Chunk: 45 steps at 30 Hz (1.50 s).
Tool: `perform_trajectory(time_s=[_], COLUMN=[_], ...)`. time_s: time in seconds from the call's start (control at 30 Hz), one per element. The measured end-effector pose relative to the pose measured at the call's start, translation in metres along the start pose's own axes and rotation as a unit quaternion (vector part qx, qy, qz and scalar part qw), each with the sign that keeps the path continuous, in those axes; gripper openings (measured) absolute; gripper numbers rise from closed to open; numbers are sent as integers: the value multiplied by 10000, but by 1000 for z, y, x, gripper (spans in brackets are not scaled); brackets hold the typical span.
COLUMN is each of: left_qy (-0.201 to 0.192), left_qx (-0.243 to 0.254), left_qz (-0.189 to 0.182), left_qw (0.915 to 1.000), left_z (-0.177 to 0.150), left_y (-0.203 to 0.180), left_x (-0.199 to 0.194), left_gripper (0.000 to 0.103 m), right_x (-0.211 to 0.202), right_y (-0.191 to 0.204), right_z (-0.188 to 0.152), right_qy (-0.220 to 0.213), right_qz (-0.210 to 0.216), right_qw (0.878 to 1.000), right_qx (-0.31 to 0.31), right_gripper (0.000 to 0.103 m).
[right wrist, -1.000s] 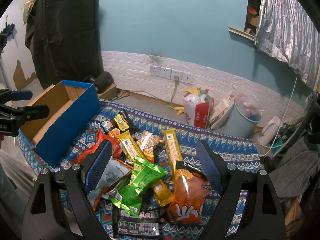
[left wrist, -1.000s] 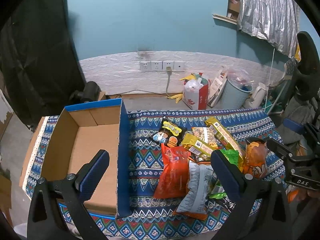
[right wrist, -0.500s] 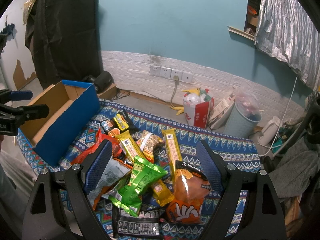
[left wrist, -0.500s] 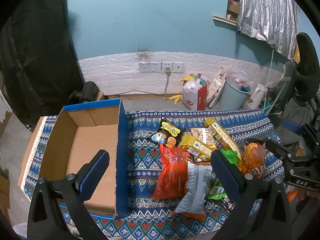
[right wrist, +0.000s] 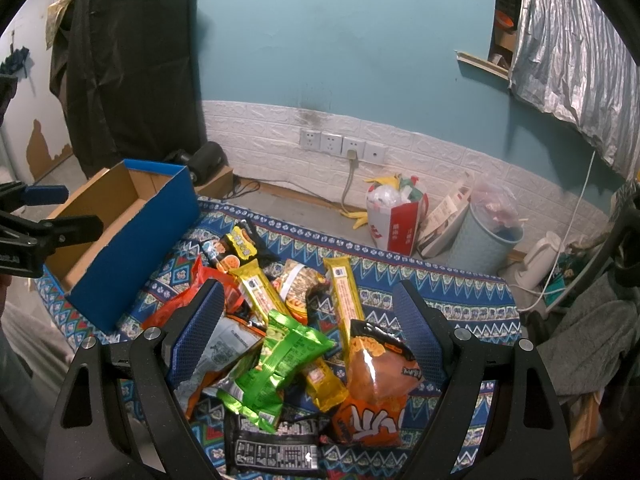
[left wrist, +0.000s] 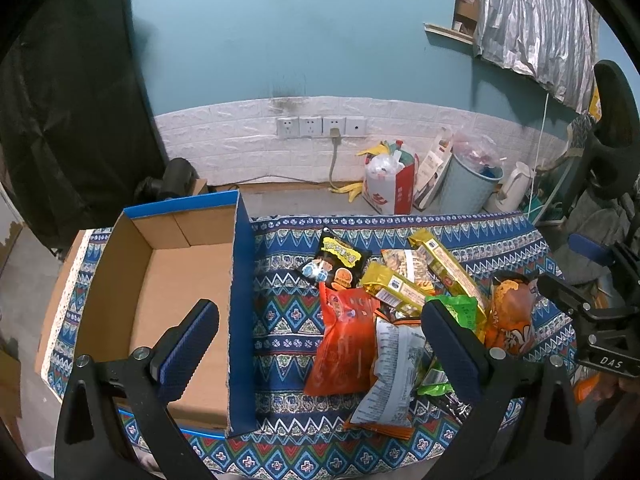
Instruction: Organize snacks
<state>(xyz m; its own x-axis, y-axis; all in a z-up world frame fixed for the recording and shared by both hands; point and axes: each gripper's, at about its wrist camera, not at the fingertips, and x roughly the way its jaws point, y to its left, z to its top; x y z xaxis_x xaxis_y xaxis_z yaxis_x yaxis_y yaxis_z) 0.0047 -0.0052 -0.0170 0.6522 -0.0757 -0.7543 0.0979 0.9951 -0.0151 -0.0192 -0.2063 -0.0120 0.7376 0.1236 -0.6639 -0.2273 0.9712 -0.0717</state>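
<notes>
**Patterned cloth surface with a box and a heap of snacks**

A flat surface covered by a blue woven cloth with zigzag and diamond patterns (left wrist: 280,312) (right wrist: 460,300) carries everything. An open cardboard box with blue outer walls and a plain brown inside (left wrist: 240,280) (right wrist: 132,240) sits on the cloth. To the right of the box, past a strip of bare cloth, snack packets lie in a loose overlapping heap. Nearest the box is a flat orange-red foil bag (left wrist: 344,340), with a black packet bearing yellow lettering (left wrist: 340,260) behind it. Farther from the box lie long yellow wrapped bars (right wrist: 344,292), a crinkled green bag (right wrist: 280,364) and a puffy orange bag (right wrist: 376,384).
</notes>
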Motion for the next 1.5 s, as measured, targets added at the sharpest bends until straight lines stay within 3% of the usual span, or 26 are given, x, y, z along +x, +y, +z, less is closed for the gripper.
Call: perform_trajectory(time_s=[0.9, 1.17, 1.5], left_qy=[272, 639, 1342], left_qx=[188, 389, 327], left_qz=[-19, -35, -51], left_qw=[9995, 9972, 9904], left_z=[-5, -15, -29], left_y=[-6, -10, -18], left_x=[26, 58, 110], left_gripper=[102, 102, 102], right_x=[0, 16, 51], right_y=[-9, -24, -60], right_z=[-5, -18, -62], right_qy=[68, 458, 1467], right_qz=[-65, -199, -294], right_qw=[9999, 9985, 9855], right_qx=[51, 231, 795], right_gripper=[84, 84, 84])
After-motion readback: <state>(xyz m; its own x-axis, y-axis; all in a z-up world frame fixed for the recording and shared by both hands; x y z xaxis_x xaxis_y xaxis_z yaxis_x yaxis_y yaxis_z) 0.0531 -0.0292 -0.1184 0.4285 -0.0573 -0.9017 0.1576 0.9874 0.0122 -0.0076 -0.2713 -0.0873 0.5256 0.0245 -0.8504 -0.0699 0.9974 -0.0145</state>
